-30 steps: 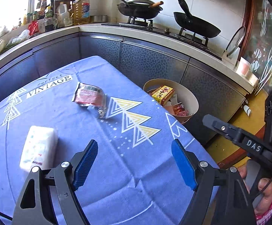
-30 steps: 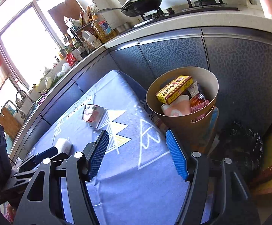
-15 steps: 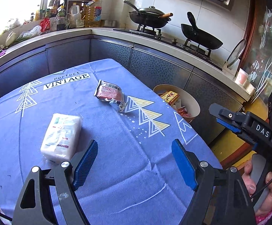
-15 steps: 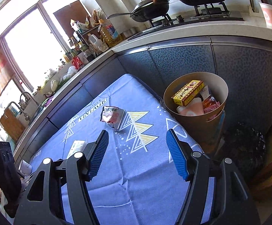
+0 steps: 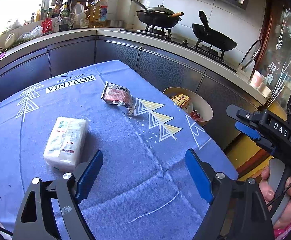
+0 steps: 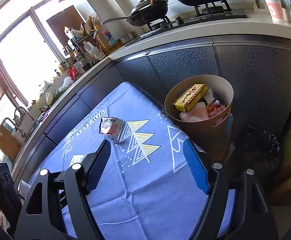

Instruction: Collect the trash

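A: The left tongs (image 5: 143, 164) hang released over the blue patterned tablecloth (image 5: 125, 150), nothing between them. The right tongs (image 6: 147, 160) are spreading wider, also empty.

B: And the trash?

A: A crumpled red-and-silver foil wrapper (image 5: 117, 97) lies near the table's far edge. A white plastic tissue pack (image 5: 66, 140) sits just beside the left tongs' left finger. The round tan waste bin (image 6: 221, 92), holding a yellow box (image 6: 191, 98), stands off the table's right edge.
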The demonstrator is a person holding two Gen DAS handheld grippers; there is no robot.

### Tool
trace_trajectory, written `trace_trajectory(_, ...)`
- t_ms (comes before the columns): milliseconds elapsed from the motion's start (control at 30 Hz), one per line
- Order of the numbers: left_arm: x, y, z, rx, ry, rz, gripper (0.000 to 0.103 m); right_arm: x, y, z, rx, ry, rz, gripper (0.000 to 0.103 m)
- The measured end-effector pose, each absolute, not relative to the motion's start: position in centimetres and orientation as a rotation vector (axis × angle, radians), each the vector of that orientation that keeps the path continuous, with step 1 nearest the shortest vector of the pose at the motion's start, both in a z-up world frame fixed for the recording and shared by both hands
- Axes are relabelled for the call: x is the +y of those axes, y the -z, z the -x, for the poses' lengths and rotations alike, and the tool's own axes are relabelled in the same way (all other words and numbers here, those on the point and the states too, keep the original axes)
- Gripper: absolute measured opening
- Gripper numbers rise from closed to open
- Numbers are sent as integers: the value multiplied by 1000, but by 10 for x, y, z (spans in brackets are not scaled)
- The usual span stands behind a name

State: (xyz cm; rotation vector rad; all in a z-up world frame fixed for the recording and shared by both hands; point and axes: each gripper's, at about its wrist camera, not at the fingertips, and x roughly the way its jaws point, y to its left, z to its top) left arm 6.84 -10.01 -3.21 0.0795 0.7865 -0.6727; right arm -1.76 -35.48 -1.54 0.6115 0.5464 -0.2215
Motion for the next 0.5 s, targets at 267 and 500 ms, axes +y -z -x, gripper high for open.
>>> trace_trajectory(267,-93,34,-68,787,657,-91,85,-345,17,7,559,211,-617,81)
trace_trajectory(500,-92,44,-69,800,640,-98,85,-329,27,5,594,210,-585,82)
